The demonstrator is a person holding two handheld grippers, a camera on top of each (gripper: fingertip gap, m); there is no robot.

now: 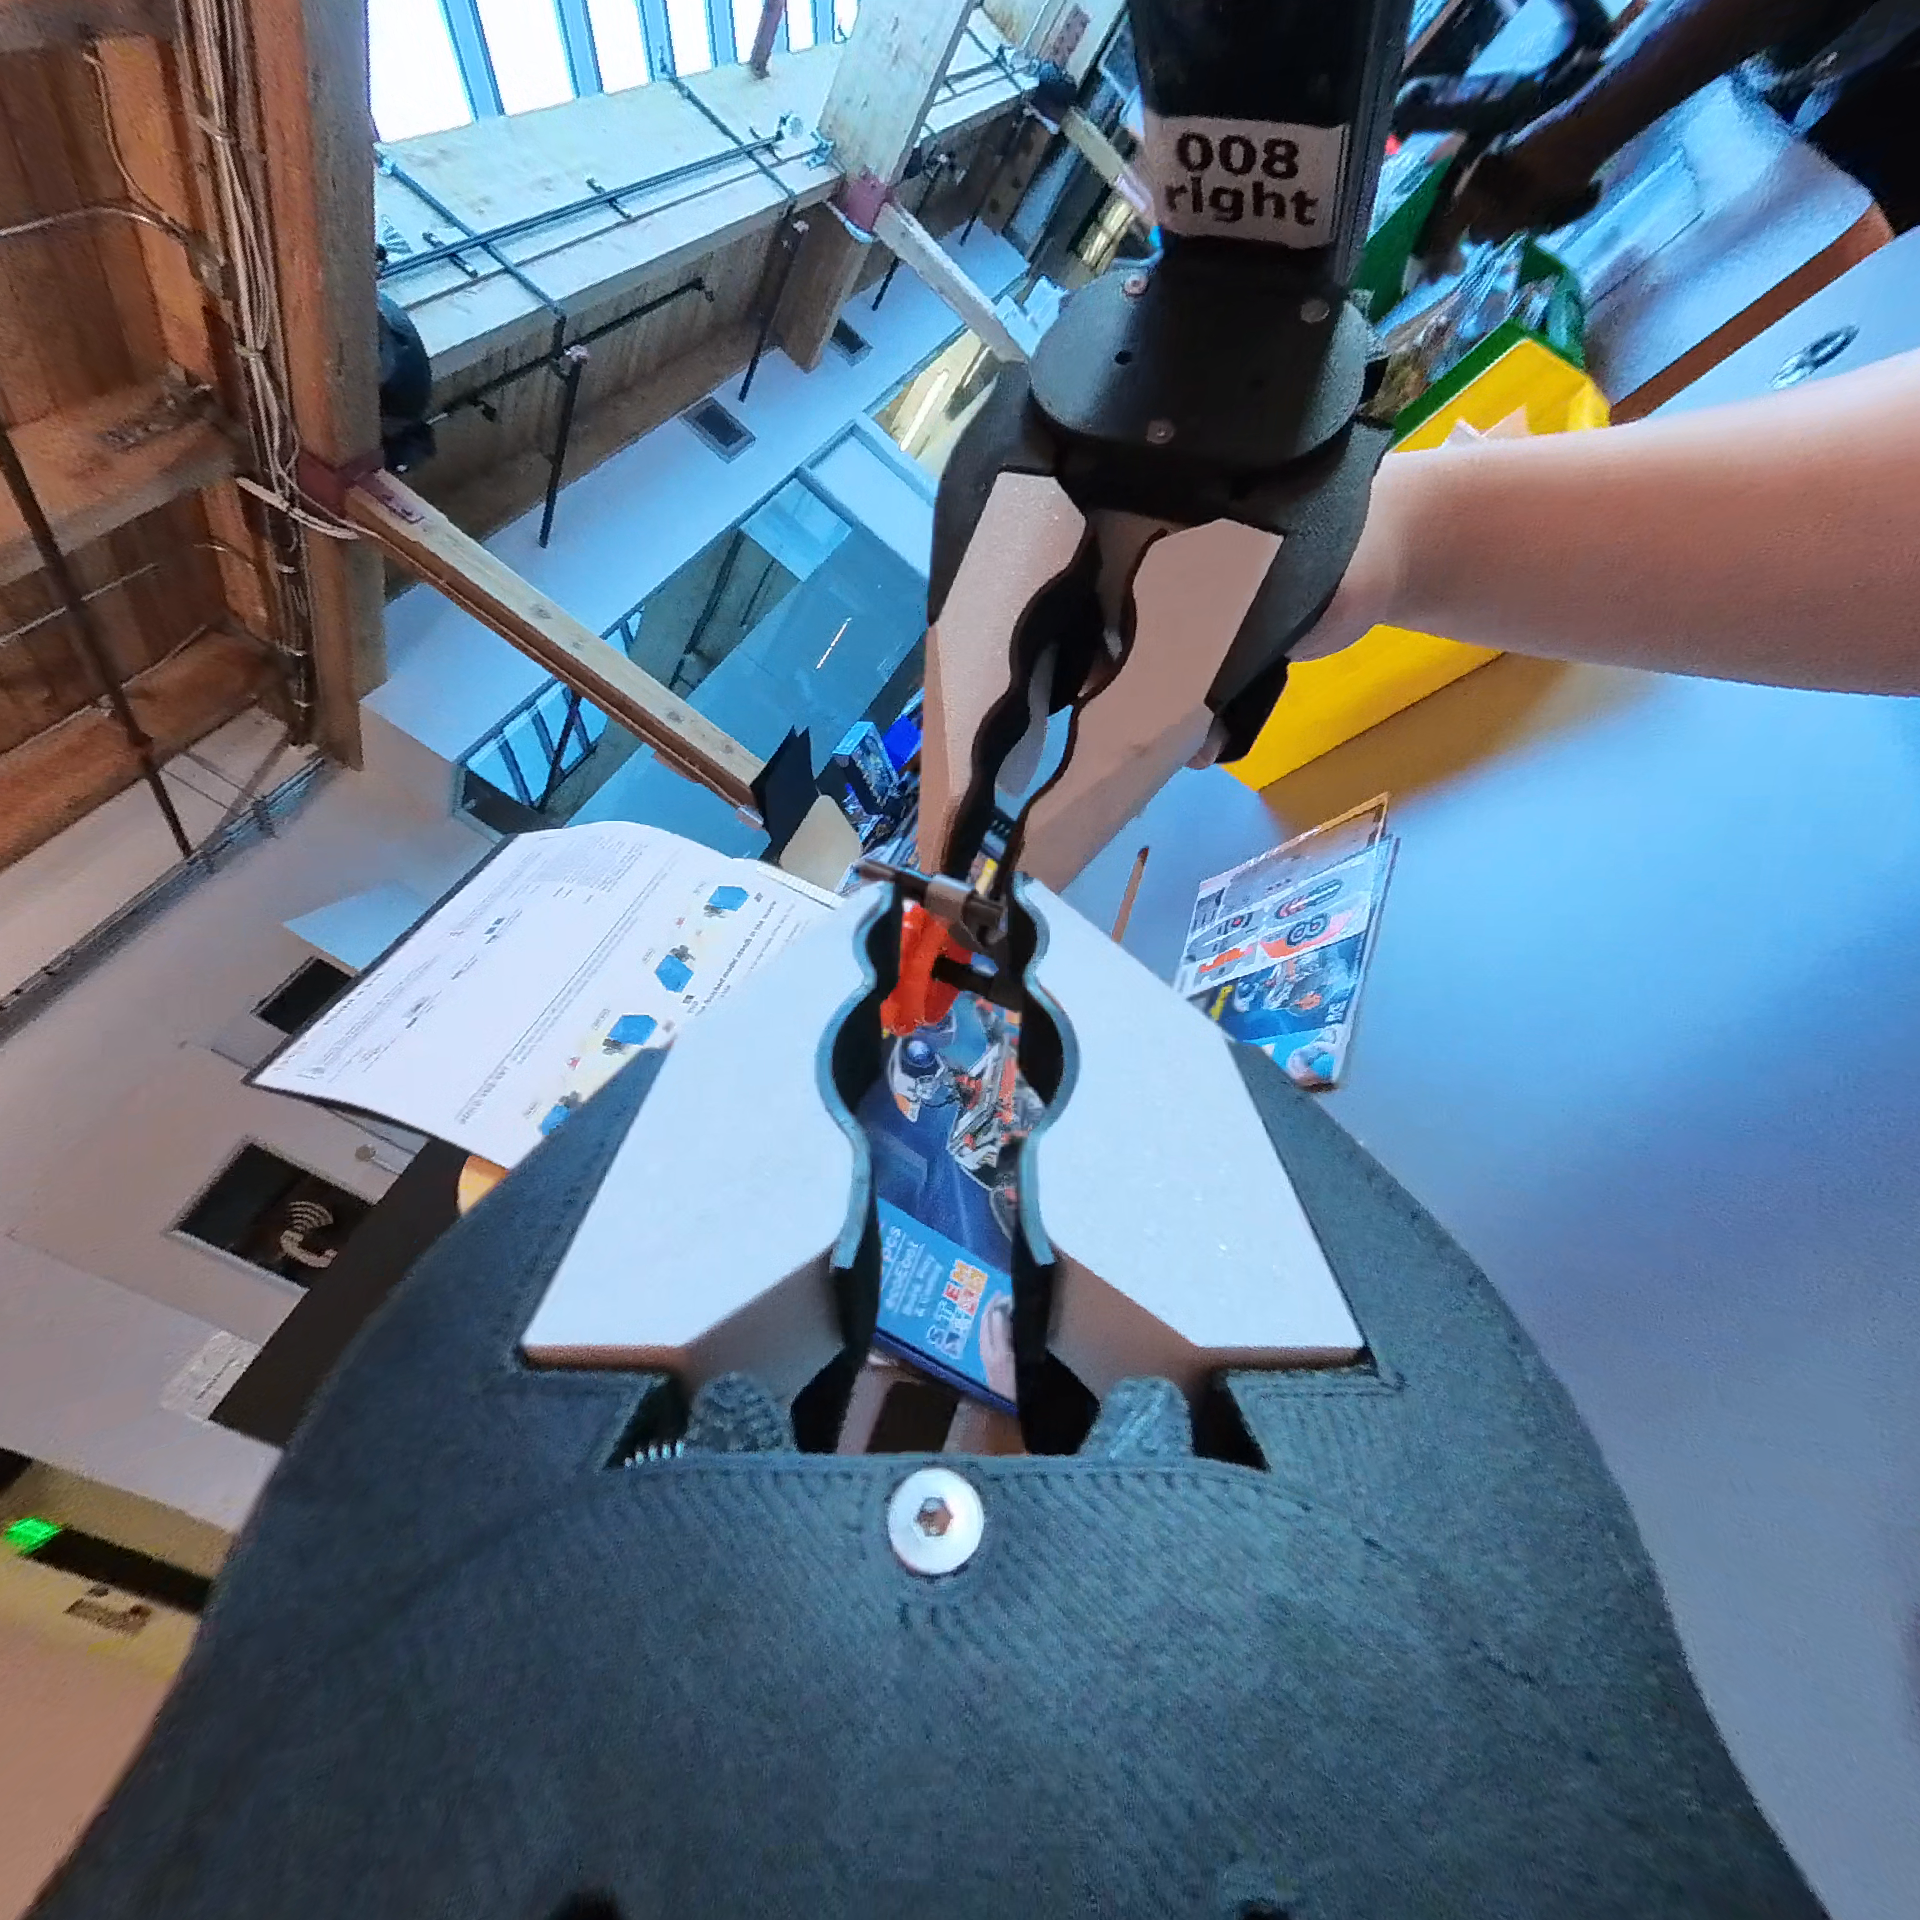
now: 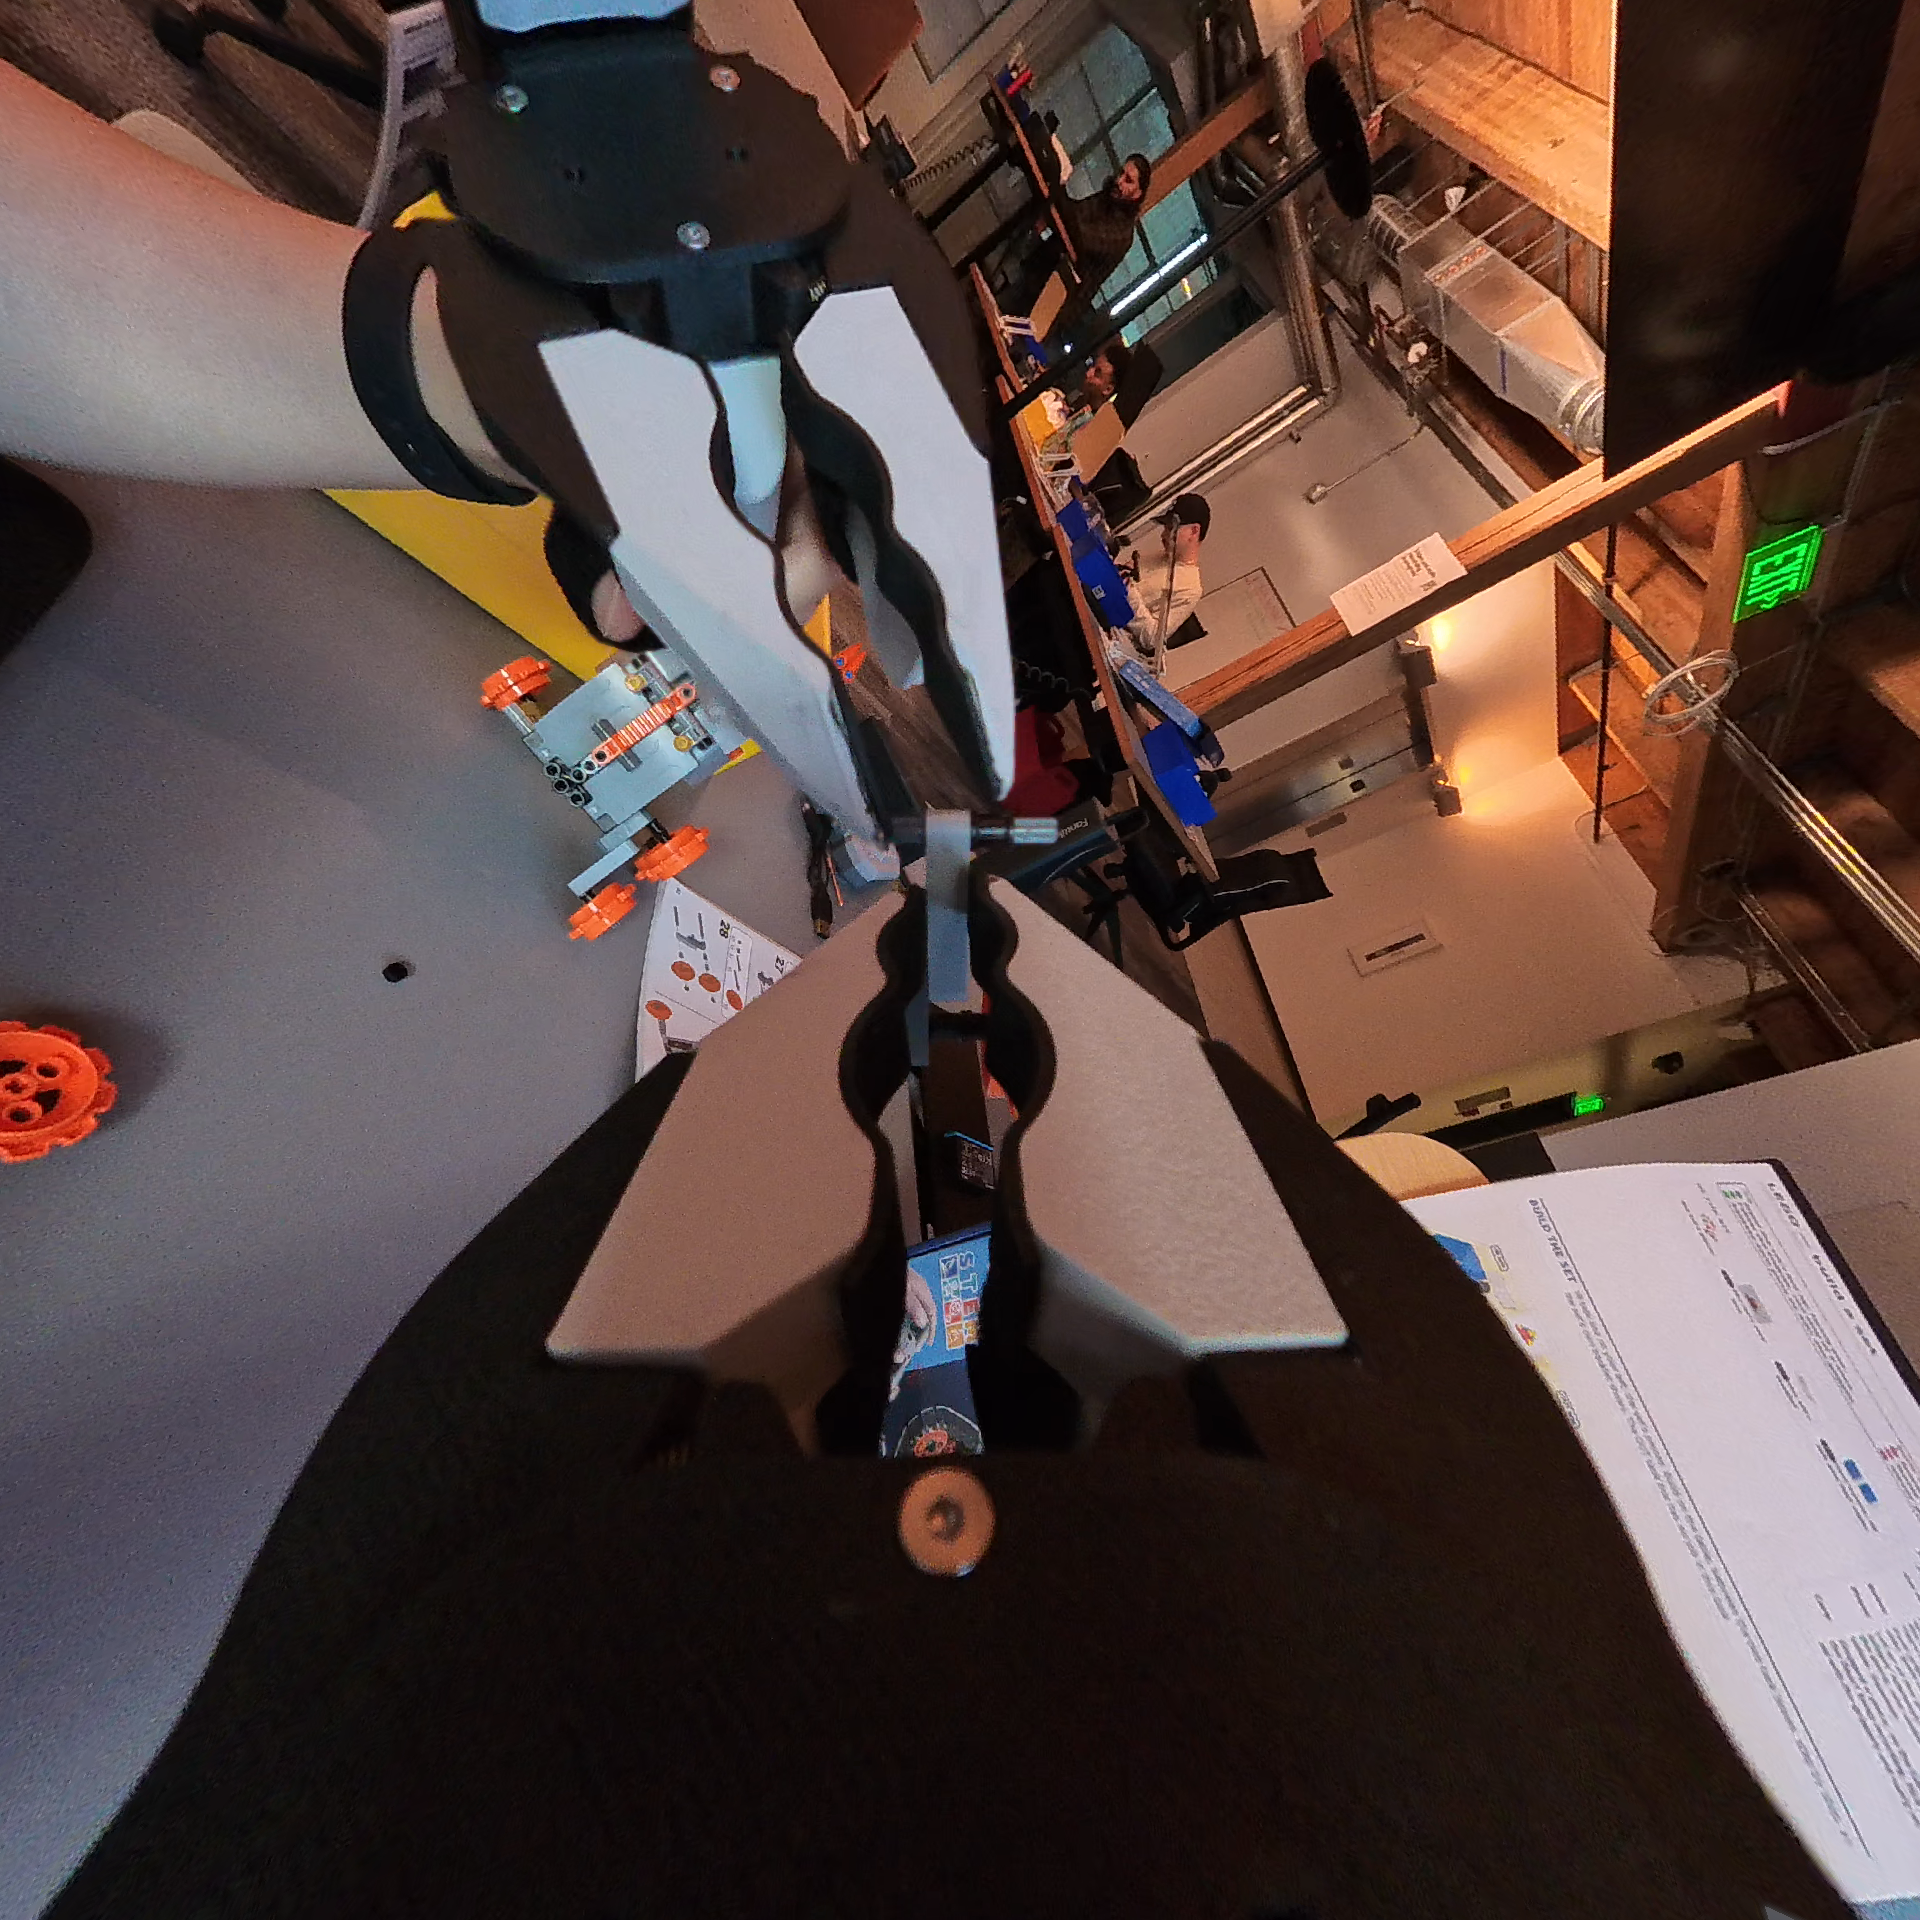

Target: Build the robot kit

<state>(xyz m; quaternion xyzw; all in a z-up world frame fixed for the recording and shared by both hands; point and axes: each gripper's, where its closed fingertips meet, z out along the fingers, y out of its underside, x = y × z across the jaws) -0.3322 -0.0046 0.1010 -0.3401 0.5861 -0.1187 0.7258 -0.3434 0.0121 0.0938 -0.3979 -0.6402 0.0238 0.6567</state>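
- The left gripper point(image 1: 948, 899) has its jaws narrow, and they seem to pinch a small orange plastic brick piece point(image 1: 914, 977) that sits in the gap just behind the tips, toward 6 o'clock in the left wrist view
- The right gripper point(image 2: 948, 888) has its jaws narrow too, closed on a flat grey plastic beam point(image 2: 945, 925); the beam's long axis runs 12 to 6 in the right wrist view, in line with the fingers
- The two sets of tips meet nose to nose: in each wrist view the other gripper comes in from 12 o'clock and its tips touch or all but touch the held pieces
- A short grey pin point(image 2: 1013, 829) sticks out from the top of the beam toward 3 o'clock, crosswise to the beam and to both pairs of fingers; whether it already sits in the orange piece cannot be told
- Both grippers are equally close to this joint, which is held up off the pale grey worktop point(image 2: 260, 831)
- On the worktop at 10 o'clock of the right jaws lies a grey brick-built chassis with orange toothed wheels point(image 2: 623, 748), well apart; a loose orange toothed wheel point(image 2: 47, 1091) lies at 9 o'clock
- A white printed sheet on a dark clipboard point(image 2: 1714, 1455) lies at 4 o'clock, a blue printed toy box point(image 1: 935, 1278) shows below the jaws, and a yellow plastic bin point(image 1: 1351, 696) stands behind the right gripper
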